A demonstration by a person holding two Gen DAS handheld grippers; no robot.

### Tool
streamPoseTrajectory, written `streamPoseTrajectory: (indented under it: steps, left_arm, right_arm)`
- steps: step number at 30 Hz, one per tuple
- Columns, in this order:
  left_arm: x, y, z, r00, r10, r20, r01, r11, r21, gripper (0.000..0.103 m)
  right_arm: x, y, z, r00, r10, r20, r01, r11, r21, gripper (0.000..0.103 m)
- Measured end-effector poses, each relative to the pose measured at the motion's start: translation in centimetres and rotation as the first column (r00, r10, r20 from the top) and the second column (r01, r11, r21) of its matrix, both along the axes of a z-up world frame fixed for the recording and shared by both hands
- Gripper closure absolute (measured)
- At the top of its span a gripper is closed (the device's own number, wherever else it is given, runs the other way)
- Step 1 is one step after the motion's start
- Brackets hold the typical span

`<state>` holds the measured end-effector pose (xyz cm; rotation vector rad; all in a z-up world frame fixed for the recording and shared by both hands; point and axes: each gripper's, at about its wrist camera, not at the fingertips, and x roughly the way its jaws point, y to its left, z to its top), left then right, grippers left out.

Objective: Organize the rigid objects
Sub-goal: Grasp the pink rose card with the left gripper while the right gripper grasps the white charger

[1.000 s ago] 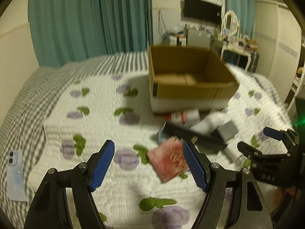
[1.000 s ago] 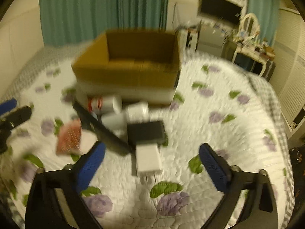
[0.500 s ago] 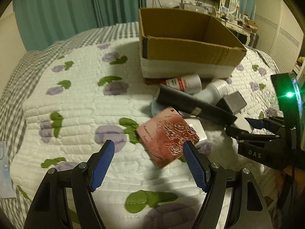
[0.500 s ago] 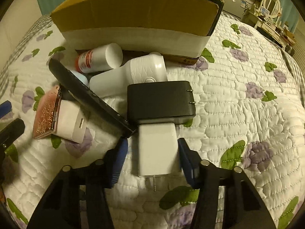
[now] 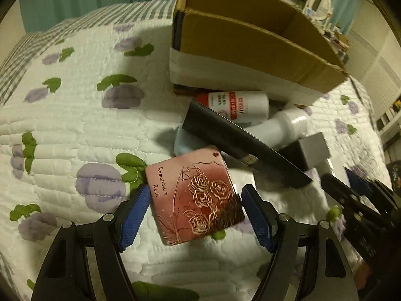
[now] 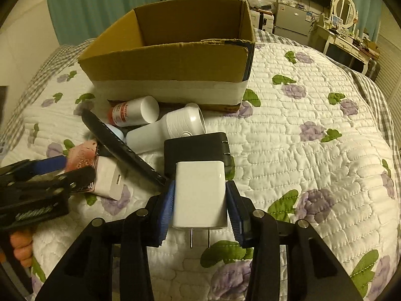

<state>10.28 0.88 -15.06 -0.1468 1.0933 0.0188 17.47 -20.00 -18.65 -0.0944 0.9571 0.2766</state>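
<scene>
Box (image 6: 173, 57) sits empty at 12 o'clock on the bed (image 6: 313, 135); nothing is packed yet. Right claw (image 6: 200, 204) grips the white charger (image 6: 199, 195); left claw (image 5: 196, 215) brackets the rose tin (image 5: 195, 197), apparently not yet clamped. Bottles (image 6: 132, 111), black bar (image 5: 245, 148) and black adapter (image 6: 198, 146) remain.

Both my wrist cams are hovering low over the bed (image 5: 62, 115), facing the cardboard box (image 6: 170, 60), sharing that clutter pile between them.
</scene>
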Motion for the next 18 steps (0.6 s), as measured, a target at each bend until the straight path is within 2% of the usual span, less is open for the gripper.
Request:
streamPoseTrajectory:
  steps: [2, 4, 6, 13, 18]
  left_arm:
    - [0.5, -0.3, -0.6, 1.0, -0.001, -0.025, 0.002, 1.0, 0.01, 0.025]
    - [0.8, 0.0, -1.0, 0.999, 0.002, -0.038, -0.004, 0.999, -0.039, 0.025]
    - [0.7, 0.0, -0.9, 0.999, 0.0, -0.036, -0.002, 0.999, -0.048, 0.029]
    - [-1.4, -0.4, -0.1, 0.998, -0.051, -0.025, 0.05, 0.998, -0.023, 0.03]
    - [-3.2, 0.2, 1.6, 0.999, -0.046, 0.008, 0.046, 0.999, -0.019, 0.031]
  right_arm:
    - [-0.3, 0.3, 0.2, 1.0, 0.001, -0.002, -0.001, 1.0, 0.009, 0.063]
    - [-0.3, 0.3, 0.2, 1.0, 0.002, -0.006, -0.002, 1.0, 0.013, 0.063]
    - [-0.4, 0.5, 0.2, 1.0, 0.005, -0.005, -0.005, 1.0, 0.013, 0.063]
    - [-1.0, 0.6, 0.9, 1.0, 0.014, 0.017, -0.015, 1.0, 0.01, 0.063]
    - [-2.1, 0.9, 2.2, 0.998, 0.02, 0.053, -0.02, 1.0, -0.006, 0.063]
